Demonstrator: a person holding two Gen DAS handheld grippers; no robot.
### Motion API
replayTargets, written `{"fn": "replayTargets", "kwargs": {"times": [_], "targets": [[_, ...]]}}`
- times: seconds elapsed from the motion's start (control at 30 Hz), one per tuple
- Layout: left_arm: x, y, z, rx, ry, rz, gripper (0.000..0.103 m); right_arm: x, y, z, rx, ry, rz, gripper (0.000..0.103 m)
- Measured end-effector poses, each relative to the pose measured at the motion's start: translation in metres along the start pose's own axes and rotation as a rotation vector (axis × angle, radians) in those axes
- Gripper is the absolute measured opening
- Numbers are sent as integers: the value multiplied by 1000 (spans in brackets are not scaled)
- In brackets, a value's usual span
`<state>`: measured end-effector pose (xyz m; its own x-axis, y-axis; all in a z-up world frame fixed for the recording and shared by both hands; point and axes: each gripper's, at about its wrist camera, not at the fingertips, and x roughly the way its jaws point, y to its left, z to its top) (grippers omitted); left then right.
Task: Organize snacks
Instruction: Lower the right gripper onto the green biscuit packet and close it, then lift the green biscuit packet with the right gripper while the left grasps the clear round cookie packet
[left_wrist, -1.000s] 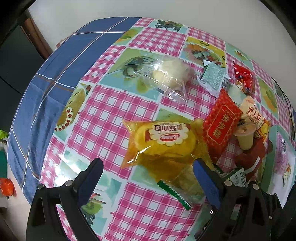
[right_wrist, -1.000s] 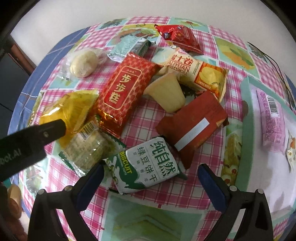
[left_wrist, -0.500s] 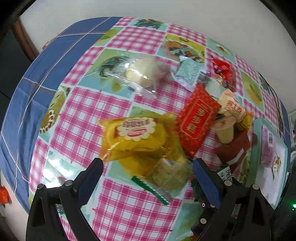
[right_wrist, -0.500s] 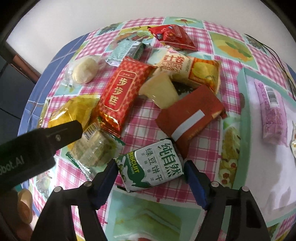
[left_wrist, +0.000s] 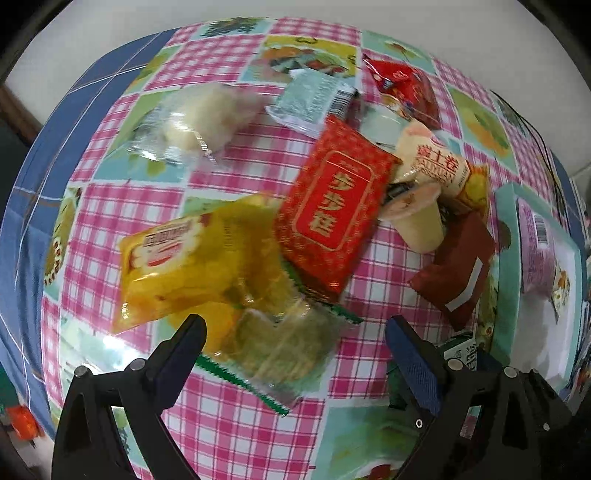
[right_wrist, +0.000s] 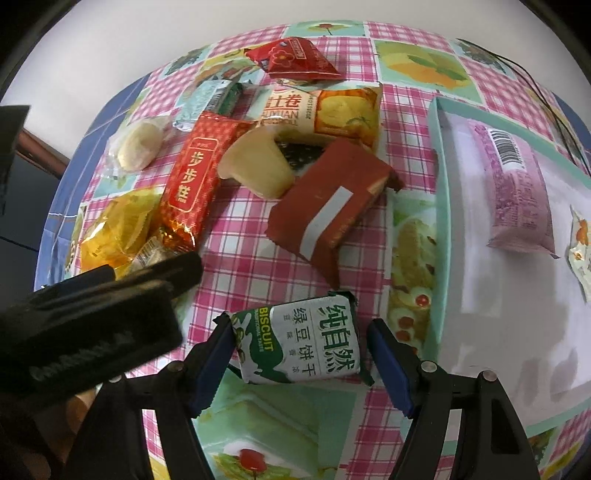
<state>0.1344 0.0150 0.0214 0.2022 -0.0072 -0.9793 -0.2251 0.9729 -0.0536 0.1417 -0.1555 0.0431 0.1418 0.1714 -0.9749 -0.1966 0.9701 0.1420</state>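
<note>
R gripper (right_wrist: 301, 354) brackets the green biscuit pack (right_wrist: 301, 341) near the table's (left_wrist: 236, 413) front edge; jaws partly closed around it, pads beside its ends, w/ contact unclear. L gripper (left_wrist: 293, 343) hovers, jaws spread, over a clear green-edged pack (left_wrist: 284, 350) by the yellow bag (left_wrist: 184, 266). Tray (right_wrist: 439, 192) at right holds a purple pack (right_wrist: 517, 192).

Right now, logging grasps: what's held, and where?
The right gripper pinches the green biscuit packet by its side edges; the left gripper holds nothing.

Plain white wall (left_wrist: 110, 22) behind a checkered tablecloth (left_wrist: 122, 206)
</note>
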Motion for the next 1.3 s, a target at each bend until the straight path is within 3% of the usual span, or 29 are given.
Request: {"fn": "replayTargets", "kwargs": {"times": [0.4, 0.47, 0.63, 0.77, 1.0, 1.13, 1.3], "targets": [[11, -14, 0, 22, 11, 8, 95, -7, -19, 3, 5, 2, -4, 76], [13, -13, 1, 26, 12, 23, 82, -8, -15, 5, 7, 4, -5, 76], [14, -15, -3, 35, 7, 30, 75, -10, -16, 4, 8, 4, -6, 76], [11, -16, -6, 33, 11, 15, 52, -8, -10, 1, 9, 4, -8, 76], [8, -19, -13, 34, 9, 22, 51, 2, 1, 2, -1, 3, -23, 75], [10, -16, -10, 19, 6, 16, 51, 2, 4, 2, 5, -4, -20, 66], [0, -11, -6, 6, -15, 1, 51, -4, -1, 3, 27, -11, -17, 63]]}}
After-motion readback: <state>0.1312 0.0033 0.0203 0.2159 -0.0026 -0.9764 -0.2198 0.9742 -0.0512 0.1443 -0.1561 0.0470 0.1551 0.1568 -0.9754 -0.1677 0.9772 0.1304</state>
